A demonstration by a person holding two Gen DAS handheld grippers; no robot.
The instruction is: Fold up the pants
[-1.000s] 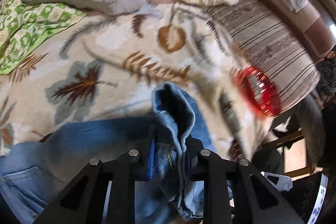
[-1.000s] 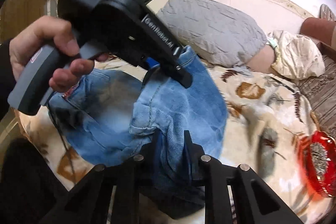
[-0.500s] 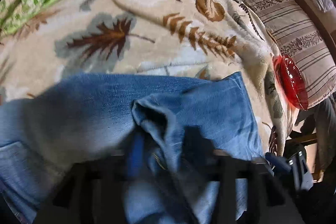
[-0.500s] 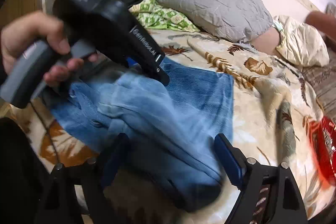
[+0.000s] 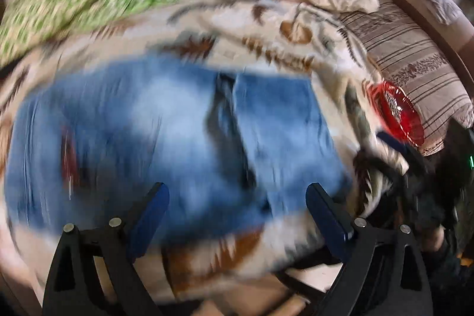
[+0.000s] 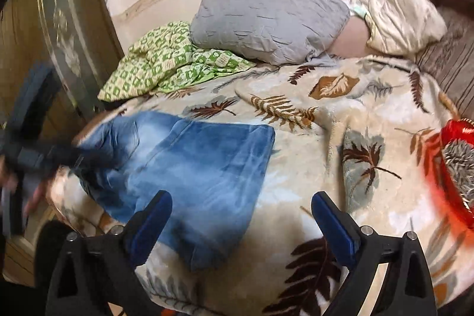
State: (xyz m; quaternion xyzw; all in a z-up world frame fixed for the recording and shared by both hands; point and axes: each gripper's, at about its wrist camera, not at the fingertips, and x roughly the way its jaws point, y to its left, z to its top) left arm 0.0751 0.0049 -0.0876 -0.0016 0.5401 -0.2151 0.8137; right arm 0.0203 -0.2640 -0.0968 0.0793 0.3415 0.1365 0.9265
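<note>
Blue jeans [image 5: 166, 132] lie folded flat on a cream blanket with brown leaf prints [image 6: 340, 156]. The left wrist view is blurred by motion. My left gripper [image 5: 237, 197] hovers over the near edge of the jeans, its jaws still opening, nothing between the pads. My right gripper [image 6: 241, 208] stands above the right end of the jeans [image 6: 201, 168], jaws opening too, pads clear of the denim. The left tool shows as a dark blur [image 6: 44, 156] at the left edge of the right wrist view, with a hand on it.
A grey pillow [image 6: 266, 19], a green patterned cloth [image 6: 160, 61] and a cream cushion [image 6: 403, 19] lie at the far side of the bed. A red glass dish [image 6: 456, 168] with seeds sits on the right. A striped cover [image 5: 414, 64] borders the blanket.
Both grippers have let go of the denim folds they pinched and their jaws have spread wide. The jeans have dropped flat onto the blanket, and both hands have pulled back toward the near edge.
</note>
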